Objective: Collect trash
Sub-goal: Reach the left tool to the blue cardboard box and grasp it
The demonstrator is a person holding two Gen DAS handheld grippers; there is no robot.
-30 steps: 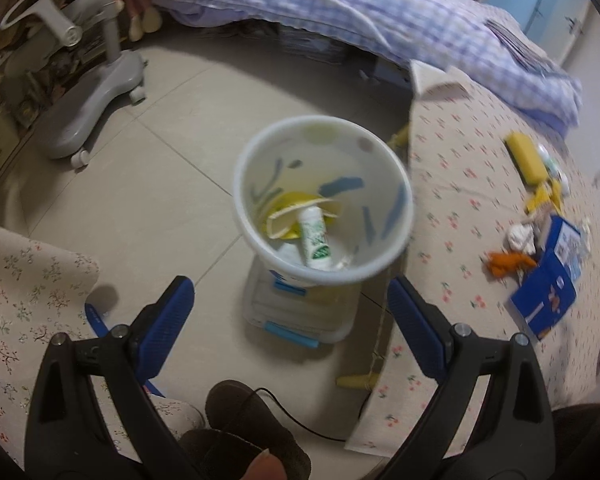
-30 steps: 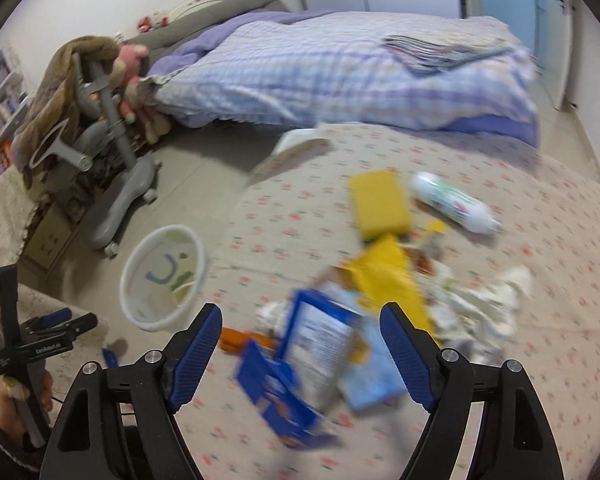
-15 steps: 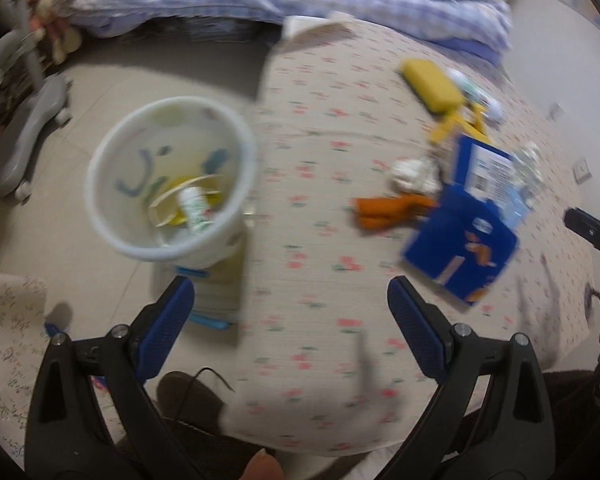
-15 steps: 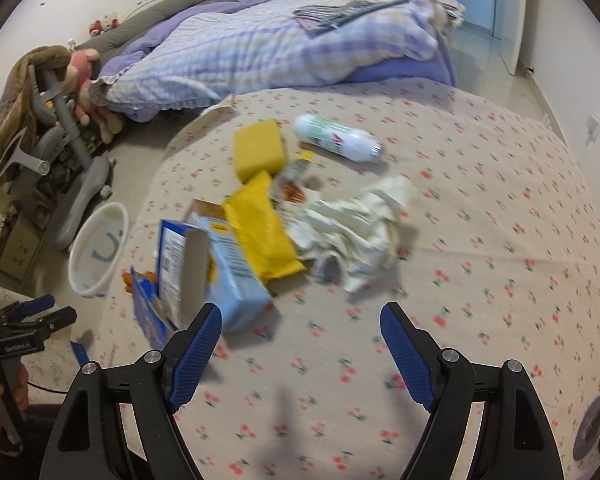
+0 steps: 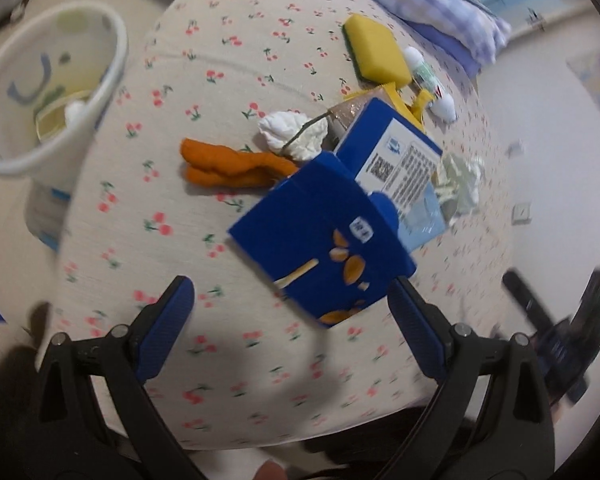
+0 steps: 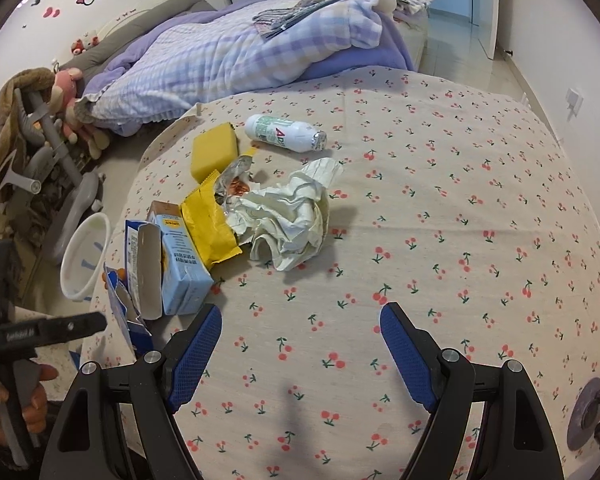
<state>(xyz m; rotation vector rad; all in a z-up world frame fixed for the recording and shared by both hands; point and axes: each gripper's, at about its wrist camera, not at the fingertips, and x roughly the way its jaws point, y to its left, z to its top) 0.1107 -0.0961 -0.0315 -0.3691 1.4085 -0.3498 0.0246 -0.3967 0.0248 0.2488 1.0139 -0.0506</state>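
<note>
blue carton (image 5: pixel 324 240) beyond left gripper (image 5: pixel 292 308) (jaws apart)

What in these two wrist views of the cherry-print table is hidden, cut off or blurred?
- White plastic bin: contents blurred in left view; mostly hidden by the table edge in right view.
- Orange peel: nearly hidden in right view behind the pale blue carton.
- Small print on white bottle: too small.

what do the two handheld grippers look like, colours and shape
Both match: the left gripper and right gripper have black plastic frames with triangular cut-outs and silver rivets, each carrying two blue textured pads on angled fingers. In the right wrist view, the left one's black bar shows small white lettering, too small to read.
</note>
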